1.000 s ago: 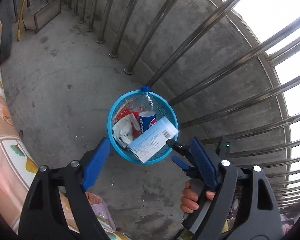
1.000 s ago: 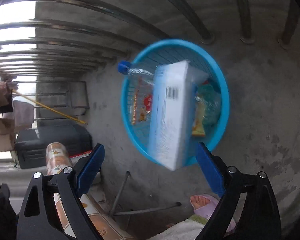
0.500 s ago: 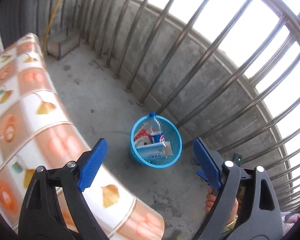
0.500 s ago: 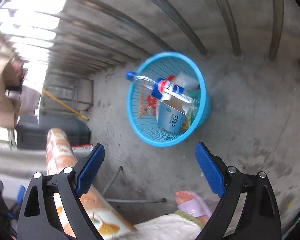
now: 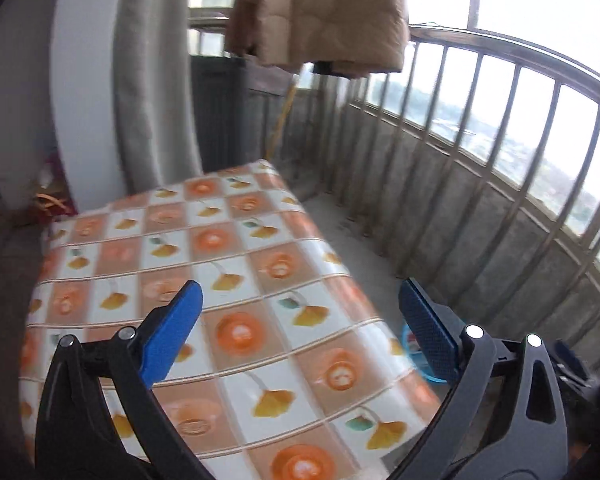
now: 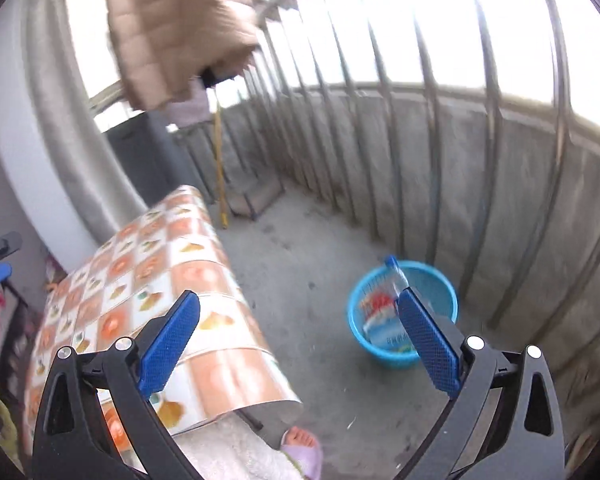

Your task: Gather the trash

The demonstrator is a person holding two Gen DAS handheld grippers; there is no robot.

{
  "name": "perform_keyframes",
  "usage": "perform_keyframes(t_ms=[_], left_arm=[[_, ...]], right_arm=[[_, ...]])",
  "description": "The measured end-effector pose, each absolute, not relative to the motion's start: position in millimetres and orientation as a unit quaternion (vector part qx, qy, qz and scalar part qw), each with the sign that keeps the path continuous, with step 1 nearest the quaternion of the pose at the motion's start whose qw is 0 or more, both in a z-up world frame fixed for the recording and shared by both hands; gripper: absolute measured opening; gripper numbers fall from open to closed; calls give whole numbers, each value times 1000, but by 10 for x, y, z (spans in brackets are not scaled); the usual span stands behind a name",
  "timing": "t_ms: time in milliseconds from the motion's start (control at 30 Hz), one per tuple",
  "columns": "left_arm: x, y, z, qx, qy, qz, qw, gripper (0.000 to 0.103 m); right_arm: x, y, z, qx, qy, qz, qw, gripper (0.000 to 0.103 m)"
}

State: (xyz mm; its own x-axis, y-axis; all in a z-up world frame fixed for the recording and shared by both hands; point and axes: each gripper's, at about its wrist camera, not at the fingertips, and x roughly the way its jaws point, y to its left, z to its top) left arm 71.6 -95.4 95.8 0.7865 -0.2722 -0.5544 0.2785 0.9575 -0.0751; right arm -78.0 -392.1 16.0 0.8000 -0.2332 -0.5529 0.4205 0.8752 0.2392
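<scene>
Both grippers are spread wide with nothing between the blue pads. The left gripper [image 5: 298, 324] has just been opening up the last bit, same with the right gripper [image 6: 298, 330], and neither one is pinching anything.

The left one hangs over the table [image 5: 220, 280], which has a shiny checkered cover with orange flowers and yellow leaves. Its top looks bare from here. Just past its right pad [image 5: 428, 332] you can catch a sliver of the blue basket [image 5: 408, 340] down on the floor beyond the table's edge.

The right view shows the basket [image 6: 404, 354] way better: round, bright blue plastic with a slatted wall, sitting on the concrete floor [image 6: 300, 264] near the railing [image 6: 432, 152]. The trash is inside it: a clear bottle [image 6: 394, 274] with a blue cap poking up over the rim, something red and white, and a pale blue-white box [image 6: 386, 330] leaning in front. It's all a bit blurry.

A tan puffy coat [image 6: 180, 28] hangs up top, and a foot in a lilac slipper [image 6: 302, 446] shows at the bottom.
</scene>
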Motion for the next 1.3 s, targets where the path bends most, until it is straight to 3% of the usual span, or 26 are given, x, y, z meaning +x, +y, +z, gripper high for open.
perform_keyframes(t_ms=[133, 300, 467, 800, 1300], left_arm=[[459, -550, 874, 25, 281, -56, 958, 94], [244, -206, 555, 2, 335, -28, 942, 94], [88, -153, 154, 8, 394, -10, 919, 94], [-9, -253, -191, 30, 447, -30, 893, 94], [9, -286, -150, 28, 447, -30, 894, 94]], right_arm=[[-762, -3307, 393, 80, 244, -160, 953, 97], [-749, -2640, 416, 2, 246, -136, 960, 97], [-622, -2215, 204, -38, 331, -104, 937, 97], [-634, -2248, -252, 14, 431, -77, 899, 97], [-728, -2559, -316, 25, 440, -113, 890, 96]])
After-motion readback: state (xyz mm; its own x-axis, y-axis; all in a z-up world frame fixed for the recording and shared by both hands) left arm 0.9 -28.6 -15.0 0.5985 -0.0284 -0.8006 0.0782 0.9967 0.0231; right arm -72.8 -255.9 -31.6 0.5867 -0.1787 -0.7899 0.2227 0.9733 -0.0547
